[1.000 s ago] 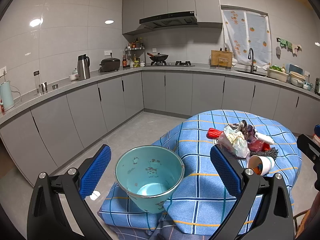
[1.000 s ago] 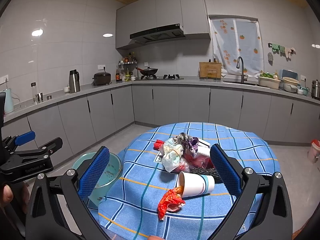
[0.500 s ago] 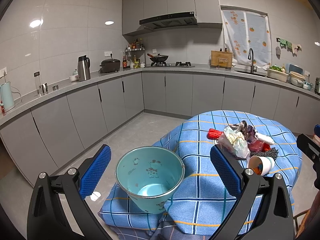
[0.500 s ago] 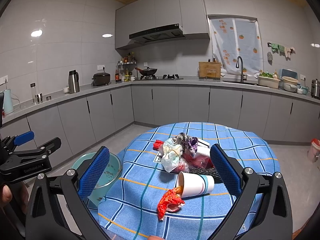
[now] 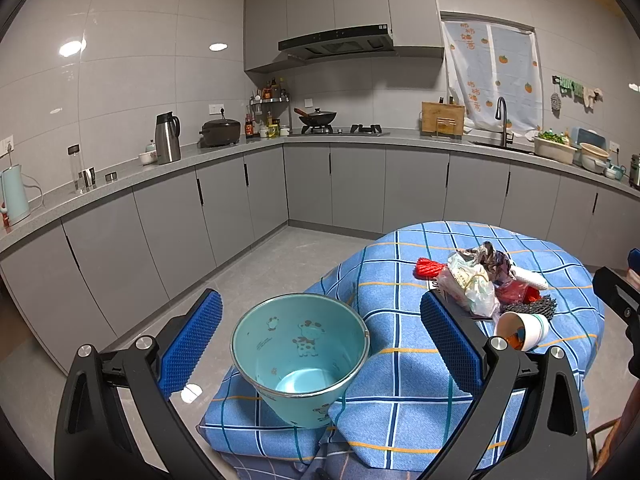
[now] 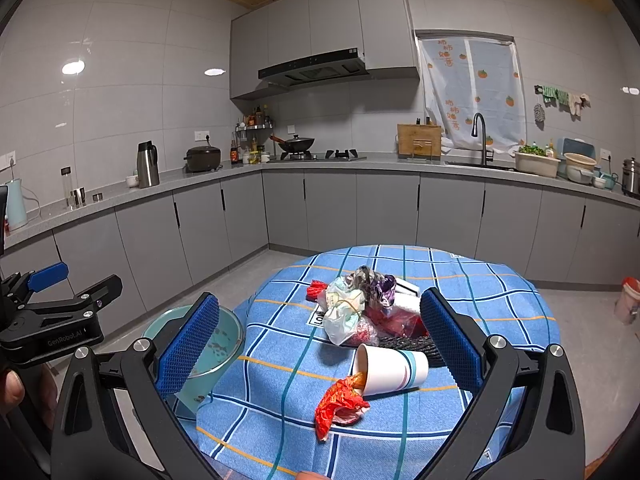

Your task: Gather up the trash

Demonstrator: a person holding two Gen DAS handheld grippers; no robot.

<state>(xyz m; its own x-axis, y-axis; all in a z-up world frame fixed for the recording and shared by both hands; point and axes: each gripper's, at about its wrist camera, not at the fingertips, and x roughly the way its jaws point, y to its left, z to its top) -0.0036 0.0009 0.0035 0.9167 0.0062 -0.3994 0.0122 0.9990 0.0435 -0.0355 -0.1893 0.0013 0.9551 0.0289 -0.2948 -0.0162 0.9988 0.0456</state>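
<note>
Both grippers are hanging wide apart, gripping nothing. The left gripper (image 5: 320, 344) is framing the teal bucket (image 5: 300, 356), which is sitting mouth-up on a lower blue-checked surface beside the table (image 6: 500, 300). The right gripper (image 6: 320, 344) is facing the trash pile (image 6: 360, 308). The paper cup (image 6: 394, 368) is lying on its side, mouth leftward, against a red wrapper (image 6: 340, 402) that only the right view is showing, near the table's front edge.

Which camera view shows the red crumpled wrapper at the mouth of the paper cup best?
The right wrist view. There the red crumpled wrapper lies in full sight on the tablecloth, spilling from the mouth of the tipped paper cup. In the left wrist view only the cup shows, with a bit of orange inside; a finger hides the wrapper.
</note>
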